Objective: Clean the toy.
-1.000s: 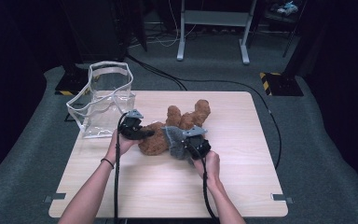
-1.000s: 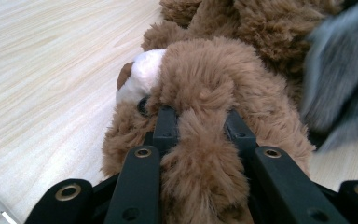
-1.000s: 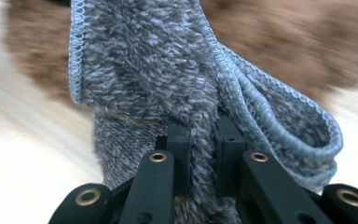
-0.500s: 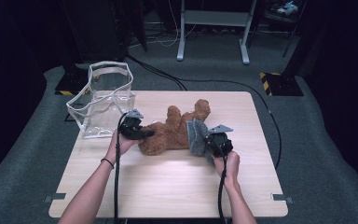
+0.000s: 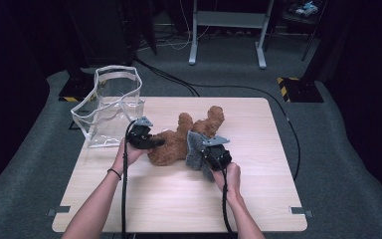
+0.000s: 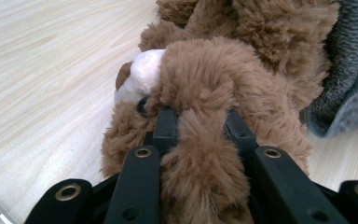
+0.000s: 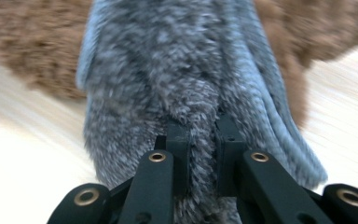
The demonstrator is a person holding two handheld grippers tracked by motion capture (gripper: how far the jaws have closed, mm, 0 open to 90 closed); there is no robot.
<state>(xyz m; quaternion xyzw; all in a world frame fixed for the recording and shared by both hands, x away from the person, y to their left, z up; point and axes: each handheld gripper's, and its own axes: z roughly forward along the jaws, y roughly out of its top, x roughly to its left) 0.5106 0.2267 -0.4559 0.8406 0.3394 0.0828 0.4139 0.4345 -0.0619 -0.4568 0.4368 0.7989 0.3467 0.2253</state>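
While brown teddy bear (image 5: 179,144) is lying mid-bench, left hand-held gripper (image 6: 199,126) is clamping tuft of its fur beside white snout. Right hand-held gripper (image 7: 200,130) is pinching grey fleece cloth (image 5: 195,148) lying against bear. Clear plastic bag (image 5: 110,105) is standing open at bench's far-left corner, contents impossible to make out.

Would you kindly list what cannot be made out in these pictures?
- Teddy bear: face mostly hidden by its own fur in the left gripper view.
- Grey garment: blurred in the right gripper view, shape unclear.
- Clear bag: contents too faint to tell in the high view.
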